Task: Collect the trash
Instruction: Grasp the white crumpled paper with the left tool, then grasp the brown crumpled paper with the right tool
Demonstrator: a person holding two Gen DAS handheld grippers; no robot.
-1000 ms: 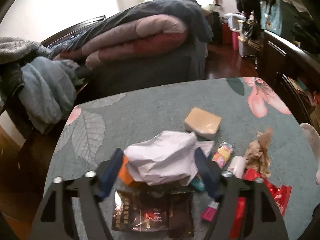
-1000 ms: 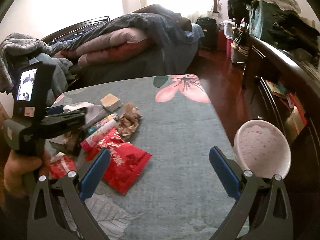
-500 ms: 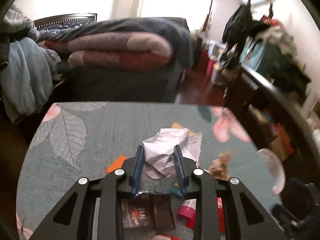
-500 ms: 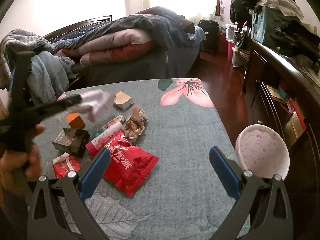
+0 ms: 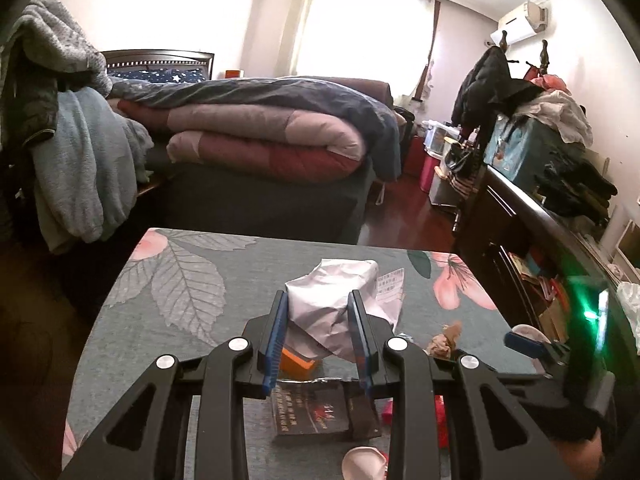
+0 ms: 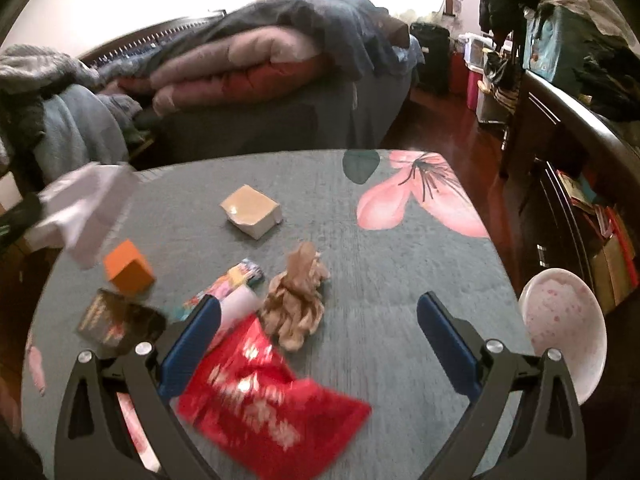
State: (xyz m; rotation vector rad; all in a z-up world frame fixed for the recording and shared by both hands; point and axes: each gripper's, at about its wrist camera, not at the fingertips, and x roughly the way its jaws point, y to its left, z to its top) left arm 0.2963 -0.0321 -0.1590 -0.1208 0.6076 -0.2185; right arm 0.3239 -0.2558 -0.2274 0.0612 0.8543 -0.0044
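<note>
Aloft, white wrapper (image 5: 332, 304) in left gripper (image 5: 320, 334)

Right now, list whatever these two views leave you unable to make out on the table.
- Left wrist view: the orange box is mostly hidden behind the crumpled white paper held in the left gripper.
- Left wrist view: the dark wrapper print is too small to read.
- Right wrist view: the red packet lettering is motion-blurred.
- Right wrist view: the right gripper finger covers part of the colourful tube.
</note>
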